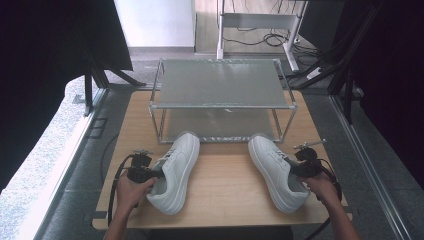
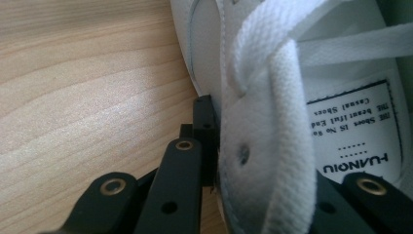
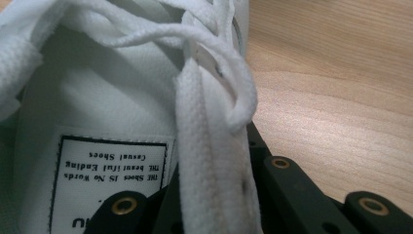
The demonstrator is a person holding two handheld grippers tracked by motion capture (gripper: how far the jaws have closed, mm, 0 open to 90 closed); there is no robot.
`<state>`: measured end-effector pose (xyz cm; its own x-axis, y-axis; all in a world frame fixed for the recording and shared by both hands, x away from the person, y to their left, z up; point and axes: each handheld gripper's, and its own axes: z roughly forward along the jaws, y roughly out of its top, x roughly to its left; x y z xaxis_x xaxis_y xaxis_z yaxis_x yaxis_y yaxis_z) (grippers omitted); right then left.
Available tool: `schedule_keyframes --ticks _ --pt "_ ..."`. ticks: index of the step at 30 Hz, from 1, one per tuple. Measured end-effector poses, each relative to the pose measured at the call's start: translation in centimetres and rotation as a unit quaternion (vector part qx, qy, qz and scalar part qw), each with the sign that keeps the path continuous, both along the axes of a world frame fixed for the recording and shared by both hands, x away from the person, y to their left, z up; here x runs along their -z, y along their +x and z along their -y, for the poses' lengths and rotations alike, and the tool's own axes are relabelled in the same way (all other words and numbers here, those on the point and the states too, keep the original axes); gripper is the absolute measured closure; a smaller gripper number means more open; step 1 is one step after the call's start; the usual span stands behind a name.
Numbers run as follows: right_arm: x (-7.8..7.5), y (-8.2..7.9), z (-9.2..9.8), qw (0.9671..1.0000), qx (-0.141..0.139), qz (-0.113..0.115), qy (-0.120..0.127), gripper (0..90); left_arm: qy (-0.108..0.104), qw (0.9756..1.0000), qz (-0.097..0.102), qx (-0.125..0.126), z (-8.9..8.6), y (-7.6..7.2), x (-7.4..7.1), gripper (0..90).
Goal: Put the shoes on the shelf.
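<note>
Your left tool (image 1: 150, 173) grips the left shoe (image 1: 176, 172), your right tool (image 1: 295, 169) the right shoe (image 1: 276, 172), both on the near bench (image 1: 225, 185); a rack (image 1: 222, 102) stands just beyond the toes.

A wooden table (image 1: 225, 185) is seen carrying 2 white shoes (image 1: 176, 172) (toes pointing away from the person) and, behind them, a metal-framed rack (image 1: 220, 82).

matt wooden table (image 1: 225, 175); smooth white leather-look shoes (image 1: 176, 170); woven cloth laces (image 2: 272, 122)
</note>
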<state>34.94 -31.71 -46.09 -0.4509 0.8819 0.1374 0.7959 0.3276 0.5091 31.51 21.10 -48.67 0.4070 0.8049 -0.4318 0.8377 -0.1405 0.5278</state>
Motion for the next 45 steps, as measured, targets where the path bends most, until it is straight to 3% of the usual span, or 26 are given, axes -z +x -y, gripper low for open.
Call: schedule_keyframes --ticks 5,14,26,31,35,45 --pt "0.3 0.1 1.0 0.9993 0.007 -0.005 0.036 86.9 -0.030 0.9995 -0.002 -0.004 -0.8 0.0 0.5 84.1" --pt "0.6 0.1 1.9 0.9960 0.008 -0.010 0.088 87.2 -0.049 0.9988 0.002 0.002 -1.0 0.4 0.5 85.4" --pt "0.3 0.0 1.7 0.9944 -0.002 0.001 0.106 87.4 -0.067 0.9976 0.016 0.001 -2.0 0.0 -0.4 85.5" --pt "0.2 -0.1 1.7 0.9935 0.000 0.007 0.113 87.5 -0.097 0.9952 0.018 0.001 -2.5 -0.2 -0.5 85.5" --pt "-0.1 -0.2 1.8 0.9933 -0.002 0.008 0.115 87.5 -0.108 0.9938 0.026 0.003 -2.7 -0.4 -0.9 85.5" --pt "-1.5 -0.4 2.2 0.9885 -0.007 0.023 0.150 87.5 -0.133 0.9903 0.038 0.011 -2.8 -0.5 -1.9 85.5"
